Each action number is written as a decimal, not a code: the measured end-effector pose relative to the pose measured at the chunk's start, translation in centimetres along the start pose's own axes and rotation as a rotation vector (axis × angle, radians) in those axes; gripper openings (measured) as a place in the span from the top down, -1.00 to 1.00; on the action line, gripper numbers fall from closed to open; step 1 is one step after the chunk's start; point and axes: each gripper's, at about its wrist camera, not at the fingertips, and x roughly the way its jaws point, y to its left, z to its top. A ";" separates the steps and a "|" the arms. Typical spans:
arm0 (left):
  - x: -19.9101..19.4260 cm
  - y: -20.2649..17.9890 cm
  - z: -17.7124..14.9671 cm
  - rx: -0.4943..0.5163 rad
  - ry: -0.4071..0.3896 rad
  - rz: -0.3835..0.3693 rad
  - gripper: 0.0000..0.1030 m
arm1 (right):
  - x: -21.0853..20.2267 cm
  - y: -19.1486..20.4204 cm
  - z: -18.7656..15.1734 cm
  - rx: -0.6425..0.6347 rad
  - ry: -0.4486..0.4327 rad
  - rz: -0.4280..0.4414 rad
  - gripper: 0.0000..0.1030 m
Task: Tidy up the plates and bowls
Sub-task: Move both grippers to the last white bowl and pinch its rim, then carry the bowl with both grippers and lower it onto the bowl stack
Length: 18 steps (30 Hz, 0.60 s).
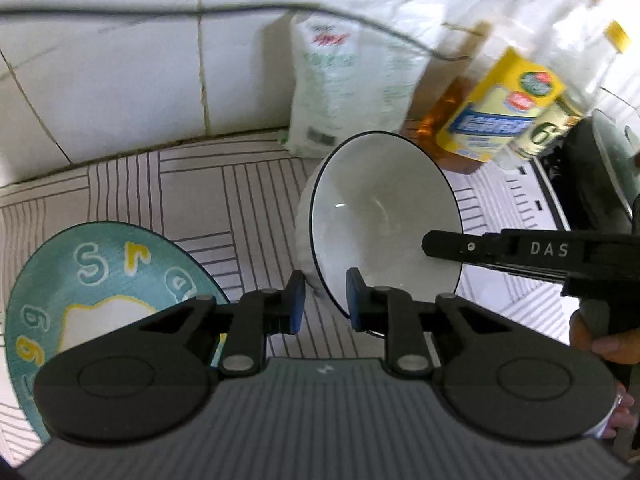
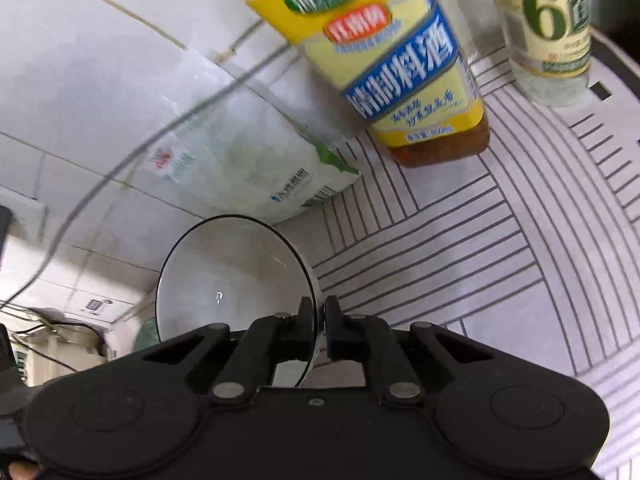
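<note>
A white bowl [image 1: 380, 220] with a thin dark rim is tilted on its side above the striped counter. My right gripper [image 2: 318, 314] is shut on the bowl's [image 2: 228, 280] rim; its black finger [image 1: 472, 246] also shows in the left wrist view reaching in from the right. My left gripper [image 1: 325, 290] is open and empty, its blue-padded fingers straddling the bowl's lower rim without closing on it. A teal plate [image 1: 92, 280] with white and yellow letters lies on the counter at the lower left, partly hidden by my left gripper.
A white plastic bag [image 1: 340, 84] leans on the tiled wall behind the bowl. A yellow-labelled bottle [image 1: 492, 104] of amber liquid and a clear bottle marked 6 [image 2: 548, 28] stand at the right. A dark stove edge [image 1: 588, 176] lies far right. A cable [image 1: 160, 12] hangs across the wall.
</note>
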 end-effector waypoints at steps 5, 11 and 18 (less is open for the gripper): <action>-2.8 -1.7 -0.9 0.014 0.001 0.009 0.62 | -4.0 0.7 -1.3 -0.034 -0.055 0.029 0.79; -6.3 -3.4 -2.5 -0.014 -0.003 0.006 0.61 | -8.8 1.8 -3.6 -0.092 -0.124 0.050 0.74; -8.3 -4.5 -5.3 -0.055 0.020 0.004 0.61 | -11.4 2.5 -7.0 -0.215 -0.155 0.013 0.74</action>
